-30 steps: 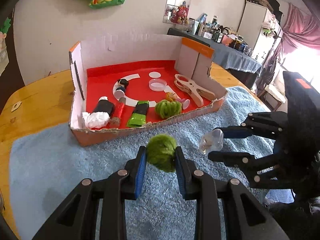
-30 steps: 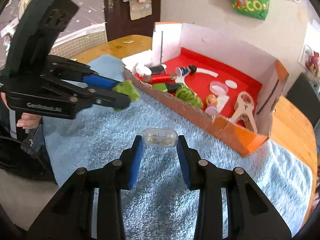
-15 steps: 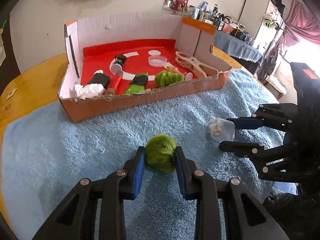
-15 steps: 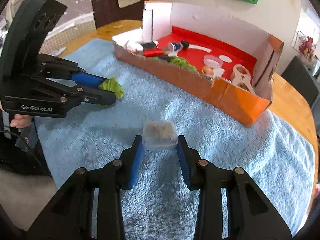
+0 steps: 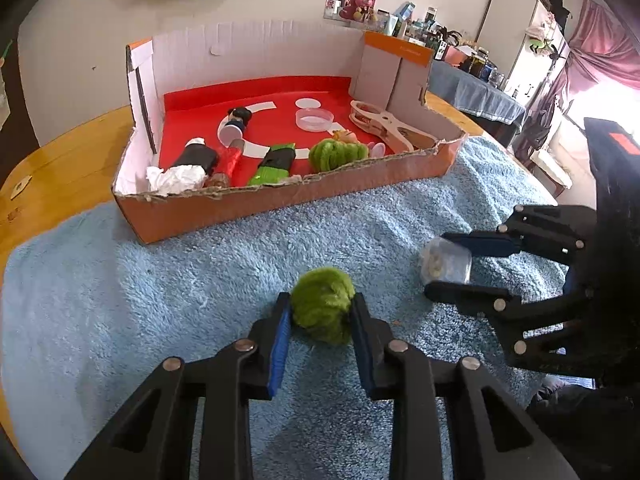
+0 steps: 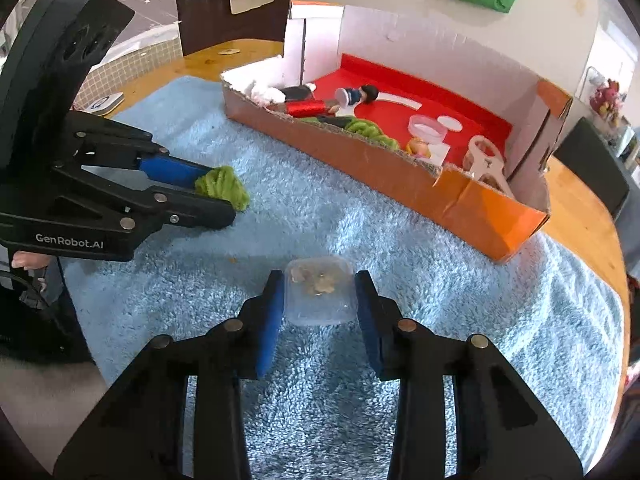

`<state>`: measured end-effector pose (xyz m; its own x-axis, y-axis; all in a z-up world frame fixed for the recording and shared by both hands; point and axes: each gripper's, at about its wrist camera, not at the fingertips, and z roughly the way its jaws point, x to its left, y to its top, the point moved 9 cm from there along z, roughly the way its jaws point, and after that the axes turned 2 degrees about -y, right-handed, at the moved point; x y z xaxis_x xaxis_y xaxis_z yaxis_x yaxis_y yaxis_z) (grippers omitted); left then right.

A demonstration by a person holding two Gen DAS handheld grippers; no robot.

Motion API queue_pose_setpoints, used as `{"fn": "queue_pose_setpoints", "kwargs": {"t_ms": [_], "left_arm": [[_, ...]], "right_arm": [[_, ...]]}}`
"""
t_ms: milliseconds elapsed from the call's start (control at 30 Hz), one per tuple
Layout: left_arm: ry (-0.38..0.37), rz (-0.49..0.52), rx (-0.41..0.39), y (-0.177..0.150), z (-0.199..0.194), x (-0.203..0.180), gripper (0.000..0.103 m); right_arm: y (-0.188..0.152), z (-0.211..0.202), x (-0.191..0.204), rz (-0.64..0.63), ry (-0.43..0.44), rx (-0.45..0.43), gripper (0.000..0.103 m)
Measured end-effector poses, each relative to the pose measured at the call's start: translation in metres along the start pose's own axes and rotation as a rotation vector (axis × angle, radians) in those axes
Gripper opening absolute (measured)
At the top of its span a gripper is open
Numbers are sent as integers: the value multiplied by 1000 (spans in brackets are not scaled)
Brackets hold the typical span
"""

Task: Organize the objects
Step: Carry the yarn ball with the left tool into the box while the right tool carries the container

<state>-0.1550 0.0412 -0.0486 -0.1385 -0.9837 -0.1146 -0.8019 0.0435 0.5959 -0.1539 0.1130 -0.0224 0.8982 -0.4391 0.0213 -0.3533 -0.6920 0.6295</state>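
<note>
Both grippers have dropped to the blue towel [image 5: 160, 280], left gripper [image 5: 320, 312] clamped on green yarn ball [image 5: 322, 304], right gripper [image 6: 319, 292] on clear plastic box [image 6: 319, 296]; set-down step, release likely next.

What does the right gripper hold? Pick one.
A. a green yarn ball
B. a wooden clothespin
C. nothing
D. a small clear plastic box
D: the right gripper has its fingers pressed on both sides of a small clear plastic box above the blue towel.

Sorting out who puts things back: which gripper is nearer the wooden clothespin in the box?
Right. The right gripper, holding a clear container, faces the clothespin end; the left gripper, holding green yarn, sits farther along.
</note>
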Motion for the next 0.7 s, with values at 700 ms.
{"fn": "queue_pose_setpoints", "kwargs": {"t_ms": [700], "left_arm": [[-23, -2, -98, 26, -29, -8, 29]], "right_arm": [[31, -33, -4, 32, -4, -133, 33]]}}
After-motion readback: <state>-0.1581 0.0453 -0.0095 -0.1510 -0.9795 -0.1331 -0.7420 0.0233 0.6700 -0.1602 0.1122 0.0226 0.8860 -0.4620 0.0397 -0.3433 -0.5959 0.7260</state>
